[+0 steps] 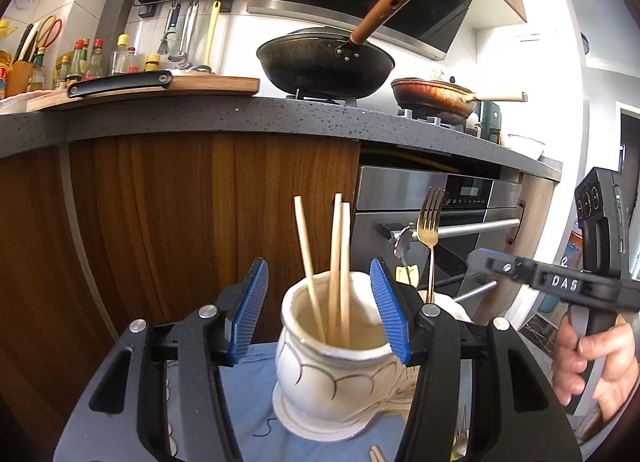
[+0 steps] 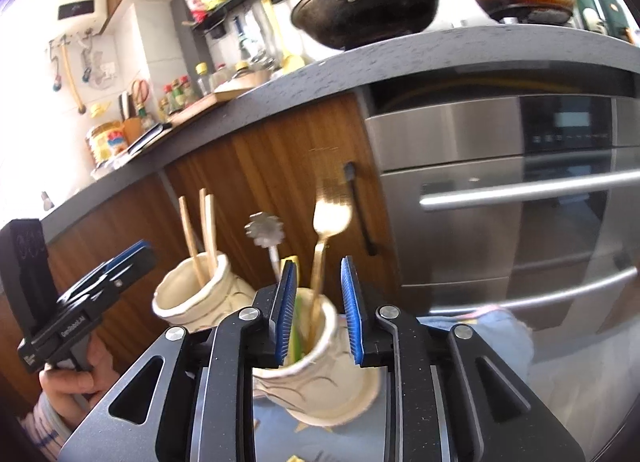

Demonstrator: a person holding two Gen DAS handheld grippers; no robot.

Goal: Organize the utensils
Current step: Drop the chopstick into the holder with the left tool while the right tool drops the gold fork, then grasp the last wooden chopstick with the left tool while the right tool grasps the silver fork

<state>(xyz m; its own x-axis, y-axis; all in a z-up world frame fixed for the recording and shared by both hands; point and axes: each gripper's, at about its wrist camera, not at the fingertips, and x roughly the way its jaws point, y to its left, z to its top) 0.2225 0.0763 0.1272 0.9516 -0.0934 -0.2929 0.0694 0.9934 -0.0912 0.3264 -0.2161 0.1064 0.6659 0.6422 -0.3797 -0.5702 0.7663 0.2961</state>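
Note:
Two white ceramic holders stand on a blue cloth. One holder [image 1: 336, 358] holds three wooden chopsticks [image 1: 338, 262]; my left gripper [image 1: 320, 310] is open around its rim, empty. The other holder [image 2: 320, 374] holds a gold fork [image 2: 326, 234], a silver scalloped utensil [image 2: 266, 236] and something green. My right gripper [image 2: 318, 314] is open just above this holder, blue pads either side of the fork's handle, not clamping it. The fork also shows in the left wrist view [image 1: 430, 229], and the right gripper [image 1: 532, 274] appears there at right.
A dark stone counter [image 1: 280, 117] carries a black wok [image 1: 326, 61], a brown pan [image 1: 434, 95], a cutting board with a knife [image 1: 120, 85] and bottles. A steel oven [image 2: 500, 189] and wood cabinet [image 1: 180, 221] stand behind. Loose chopstick ends [image 1: 376, 454] lie on the cloth [image 1: 248, 402].

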